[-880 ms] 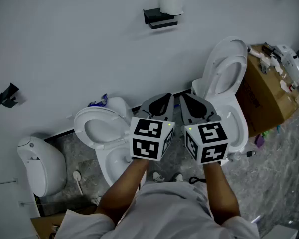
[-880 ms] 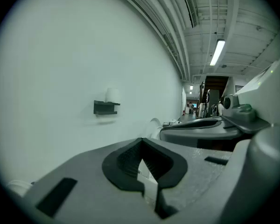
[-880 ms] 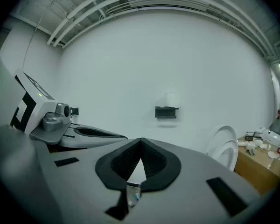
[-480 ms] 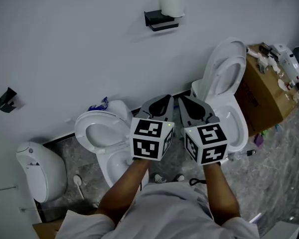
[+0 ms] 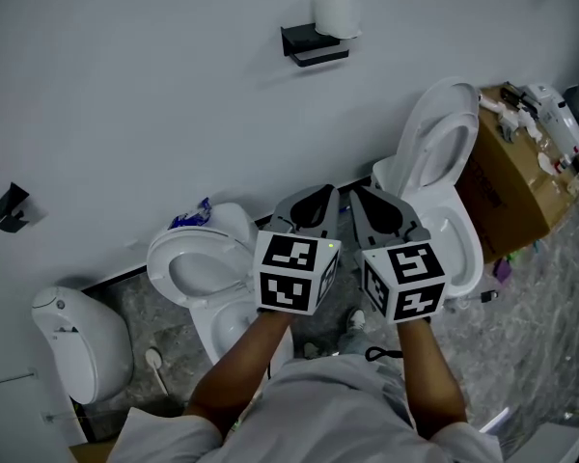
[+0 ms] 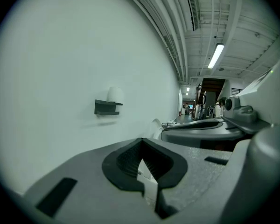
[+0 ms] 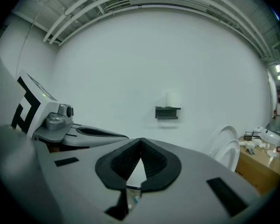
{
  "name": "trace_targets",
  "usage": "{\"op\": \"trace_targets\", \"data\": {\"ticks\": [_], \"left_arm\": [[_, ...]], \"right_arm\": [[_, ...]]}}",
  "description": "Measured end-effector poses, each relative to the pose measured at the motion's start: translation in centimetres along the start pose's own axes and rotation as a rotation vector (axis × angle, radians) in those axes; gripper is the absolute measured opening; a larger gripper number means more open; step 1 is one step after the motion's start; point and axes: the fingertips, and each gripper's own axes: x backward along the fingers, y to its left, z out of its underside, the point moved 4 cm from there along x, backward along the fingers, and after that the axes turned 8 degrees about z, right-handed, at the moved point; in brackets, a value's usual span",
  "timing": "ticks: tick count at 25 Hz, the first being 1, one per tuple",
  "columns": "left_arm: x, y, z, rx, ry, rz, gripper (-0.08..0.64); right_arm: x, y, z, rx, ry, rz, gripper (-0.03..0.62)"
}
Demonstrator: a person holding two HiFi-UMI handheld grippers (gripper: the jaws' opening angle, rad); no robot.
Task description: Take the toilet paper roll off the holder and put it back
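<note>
A white toilet paper roll (image 5: 335, 13) stands upright on a black wall holder (image 5: 314, 44), high on the white wall. In the left gripper view the roll (image 6: 115, 94) and holder (image 6: 107, 107) lie far ahead to the left. In the right gripper view the roll (image 7: 172, 99) and holder (image 7: 167, 112) sit ahead, slightly right. My left gripper (image 5: 314, 201) and right gripper (image 5: 376, 204) are held side by side, well short of the wall. Both are shut with their tips together and nothing between them.
Below the grippers stand two white toilets: a low one (image 5: 198, 258) on the left and one with its lid raised (image 5: 439, 152) on the right. A cardboard box (image 5: 516, 181) with clutter sits far right. A white fixture (image 5: 77, 340) and a black wall fitting (image 5: 8, 207) are at left.
The head view has drifted slightly, so the wall and toilets sit a little lower in the picture. Both grippers stay side by side and shut.
</note>
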Motion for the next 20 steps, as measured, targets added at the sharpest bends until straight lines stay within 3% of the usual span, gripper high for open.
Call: {"op": "trace_targets", "data": {"ticks": [7, 20], "left_arm": [[-2.9, 0.8, -0.9, -0.004, 0.006, 0.009, 0.003], [-12.2, 3.5, -4.4, -0.004, 0.009, -0.07, 0.003]], "right_arm": [[-2.4, -2.2, -0.4, -0.01, -0.011, -0.009, 0.002], [-10.1, -9.6, -2.5, -0.018, -0.017, -0.104, 0.002]]}}
